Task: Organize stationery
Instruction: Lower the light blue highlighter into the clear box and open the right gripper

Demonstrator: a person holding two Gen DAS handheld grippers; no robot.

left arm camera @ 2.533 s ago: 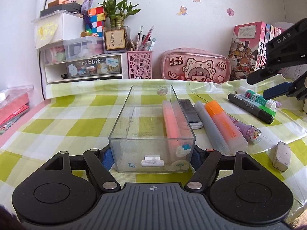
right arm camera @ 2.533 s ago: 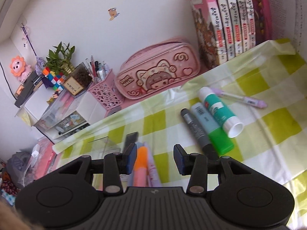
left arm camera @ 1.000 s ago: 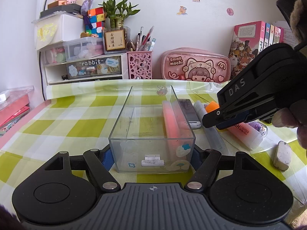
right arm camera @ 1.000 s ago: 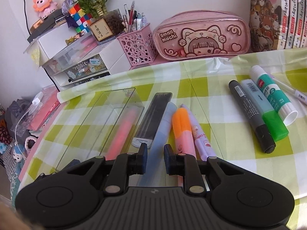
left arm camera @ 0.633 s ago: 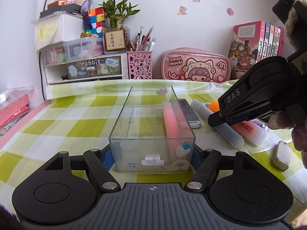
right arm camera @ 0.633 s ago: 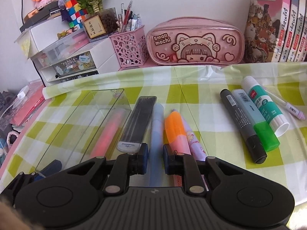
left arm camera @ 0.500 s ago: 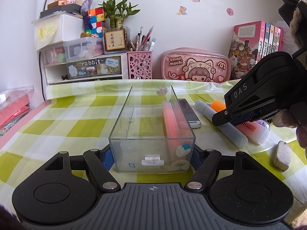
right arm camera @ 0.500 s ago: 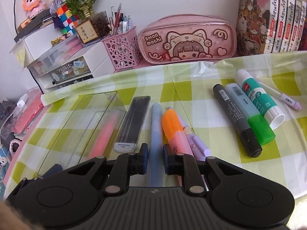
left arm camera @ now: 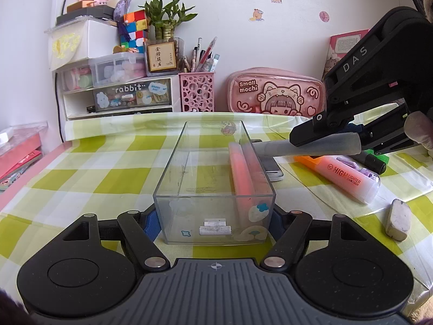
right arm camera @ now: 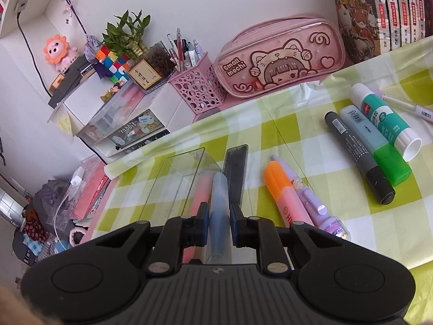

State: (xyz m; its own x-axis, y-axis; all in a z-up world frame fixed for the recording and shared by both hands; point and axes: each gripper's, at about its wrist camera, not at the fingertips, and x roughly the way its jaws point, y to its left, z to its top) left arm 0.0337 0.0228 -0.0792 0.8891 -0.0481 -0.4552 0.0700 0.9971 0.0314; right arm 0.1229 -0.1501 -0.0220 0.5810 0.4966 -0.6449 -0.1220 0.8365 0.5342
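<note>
**A:** What's changed on your side?

**B:** Start nearest the clear organizer box (left arm camera: 215, 187). My left hand-held gripper (left arm camera: 213, 223) hasn't moved: its fingers sit spread at the box's near end, one at each corner, bracing it on the bench (left arm camera: 81, 173). I can't tell how hard they press.

**A:** And the right one?

**B:** That's the news. A second ago the grey-blue marker (left arm camera: 311, 147) lay flat just right of the box, between the black lead case (left arm camera: 270, 166) and the orange highlighter (left arm camera: 341, 176). Now my right hand-held gripper (right arm camera: 219, 223) is pinching it, and it's lifted clear of the cloth, tip pointing over the box's right wall.

**A:** So where does that leave us?

**B:** One pink highlighter (left arm camera: 240, 173) already lies inside along the box's right wall. I judge the marker goes in beside it next; it needs swinging parallel to the box first.

**A:** What's left?

**B:** Right of the box: the orange highlighter, a purple pen (right arm camera: 314, 203), an eraser (left arm camera: 397, 219). Farther right, a black marker (right arm camera: 357, 159), a green highlighter (right arm camera: 376, 146) and a glue stick (right arm camera: 384, 119).
</note>
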